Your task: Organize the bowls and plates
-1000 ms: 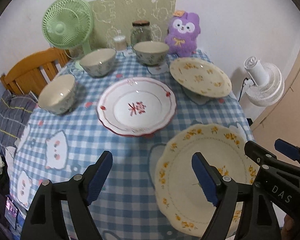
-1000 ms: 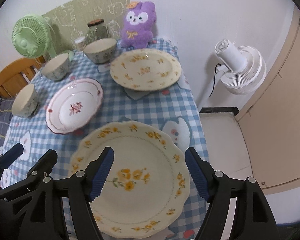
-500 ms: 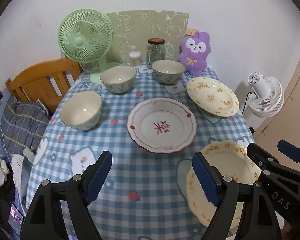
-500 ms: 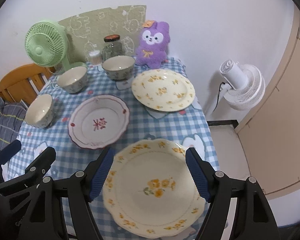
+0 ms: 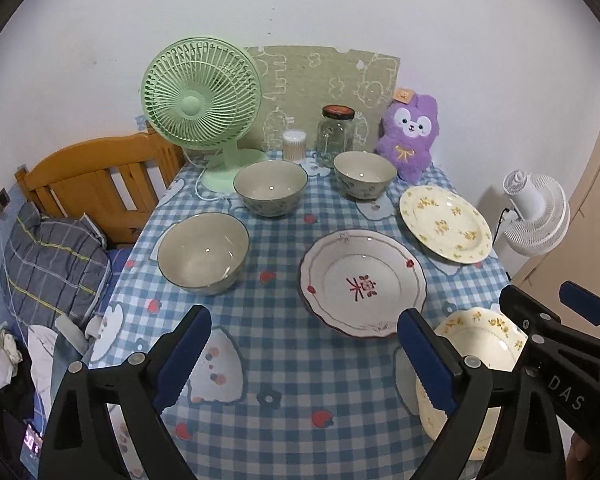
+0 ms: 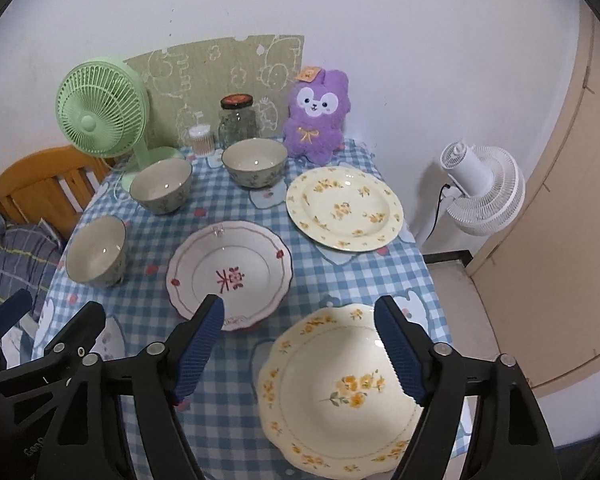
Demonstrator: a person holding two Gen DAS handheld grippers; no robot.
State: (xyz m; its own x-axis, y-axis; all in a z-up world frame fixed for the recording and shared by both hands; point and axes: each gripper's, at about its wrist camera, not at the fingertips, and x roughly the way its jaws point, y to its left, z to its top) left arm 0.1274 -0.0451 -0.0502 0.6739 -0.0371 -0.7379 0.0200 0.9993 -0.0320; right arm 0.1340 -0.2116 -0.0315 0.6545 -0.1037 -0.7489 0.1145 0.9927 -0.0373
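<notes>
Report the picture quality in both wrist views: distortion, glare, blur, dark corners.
Left wrist view: strong fisheye bending, black vignette in the corners, small highlights inside the near bowl, the open left gripper sharp. Right wrist view: same barrel bend and dark corners, a soft glare patch on the near yellow-flowered plate, which looks slightly soft; the open right gripper is crisp.

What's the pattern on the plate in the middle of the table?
White middle plate, thin red scalloped rim line, red motif at its centre; clearest in the right wrist view.

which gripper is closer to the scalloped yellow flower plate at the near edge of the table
Right. The right gripper hangs open directly over the scalloped plate; the left gripper, also open, sits off to the plate's left over bare tablecloth.
</notes>
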